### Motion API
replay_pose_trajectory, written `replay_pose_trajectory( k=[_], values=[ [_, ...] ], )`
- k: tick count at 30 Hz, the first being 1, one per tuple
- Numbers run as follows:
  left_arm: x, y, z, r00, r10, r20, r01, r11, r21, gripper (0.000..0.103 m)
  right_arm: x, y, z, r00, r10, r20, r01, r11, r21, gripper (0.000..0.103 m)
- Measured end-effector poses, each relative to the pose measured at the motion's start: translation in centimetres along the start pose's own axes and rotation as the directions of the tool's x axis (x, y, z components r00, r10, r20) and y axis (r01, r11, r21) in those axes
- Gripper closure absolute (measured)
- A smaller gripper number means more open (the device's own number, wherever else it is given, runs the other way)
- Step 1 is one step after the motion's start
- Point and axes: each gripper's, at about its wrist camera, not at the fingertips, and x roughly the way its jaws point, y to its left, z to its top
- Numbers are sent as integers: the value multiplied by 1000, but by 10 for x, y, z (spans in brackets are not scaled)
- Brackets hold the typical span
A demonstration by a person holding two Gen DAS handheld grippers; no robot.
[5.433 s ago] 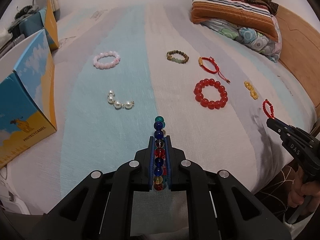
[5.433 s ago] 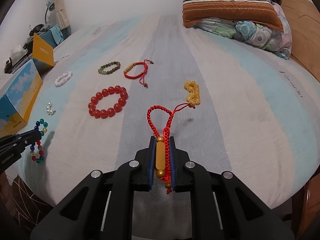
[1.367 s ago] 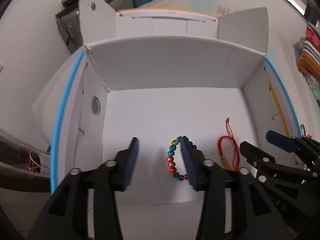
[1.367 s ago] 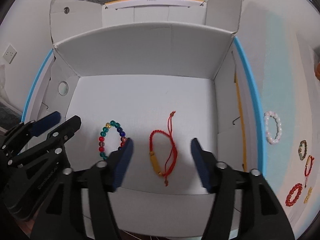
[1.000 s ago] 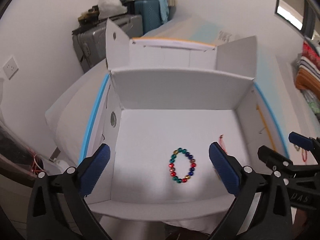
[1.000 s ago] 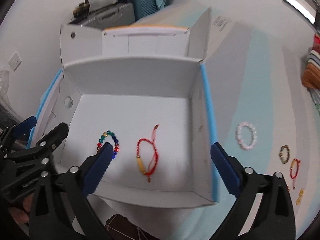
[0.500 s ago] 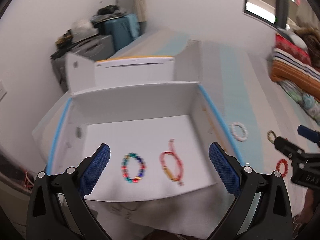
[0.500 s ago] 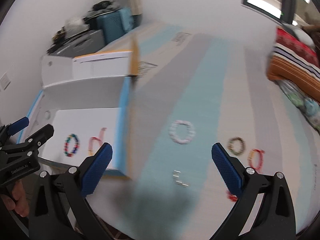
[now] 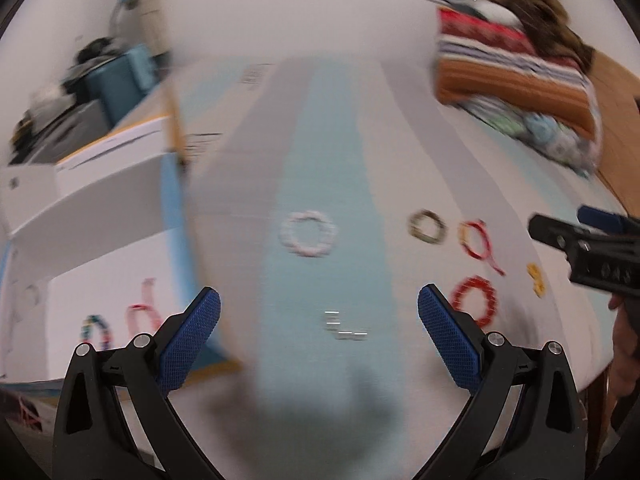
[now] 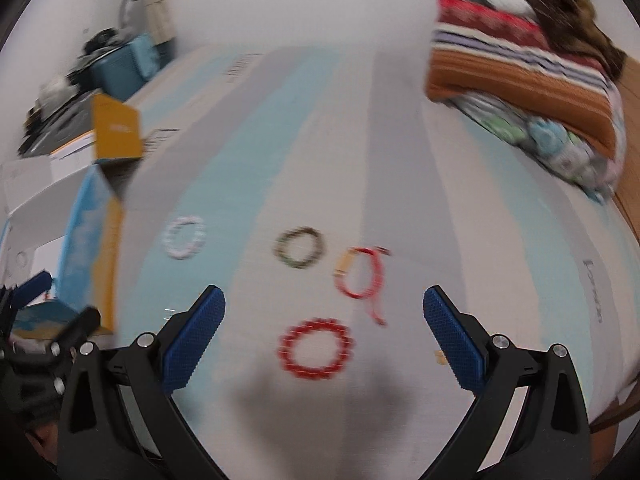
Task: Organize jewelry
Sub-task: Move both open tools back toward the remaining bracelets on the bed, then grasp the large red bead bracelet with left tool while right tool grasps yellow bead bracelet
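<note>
My fingers (image 9: 192,336) wear deep blue cross-hatched pads on black frames. Under me the bedsheet (image 9: 320,152) runs in pale blue, grey and off-white stripes. On it lie a whitish-pink bead bracelet (image 9: 307,233), an olive-brown bead bracelet (image 10: 298,247), a red cord bracelet (image 10: 360,276) with a tan-gold bar, a bright red bead bracelet (image 10: 316,348) and a yellow bead piece (image 9: 536,278). The box (image 9: 100,200) is white inside with a sky-blue and orange-yellow outside; in it sit a multicoloured bead bracelet (image 9: 96,330) and a red cord bracelet (image 9: 140,314). The folded blanket (image 10: 520,64) is orange, red, white and dark striped.
</note>
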Motion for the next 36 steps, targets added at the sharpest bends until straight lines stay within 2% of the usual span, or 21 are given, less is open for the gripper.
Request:
replay_pose_trajectory(
  k=[4,9,14,20,29,36],
  values=[
    [27,-49,-1,998,-43,-36,45,997,58,6,20,-40,-11,999,-30,-30,31,999,40,8],
    [55,-82,-2,995,-73,-62,78,993,90,6,42,-77,-26,997,-48,-68,53,995,79,8],
    [79,-101,-7,991,-109,-79,117,987,108,6,64,-108,-40,993,-52,-106,64,992,112,8],
    [108,-112,-13,988,-105,-114,121,983,137,6,85,-127,-52,989,-50,-141,69,988,135,8],
    [140,-118,-25,980,-103,-168,127,983,135,7,119,-143,-68,978,-17,-207,52,985,164,25],
    [152,-123,-35,984,-78,-160,104,981,161,13,140,-147,-77,971,-11,-239,53,984,170,42]
  ],
)
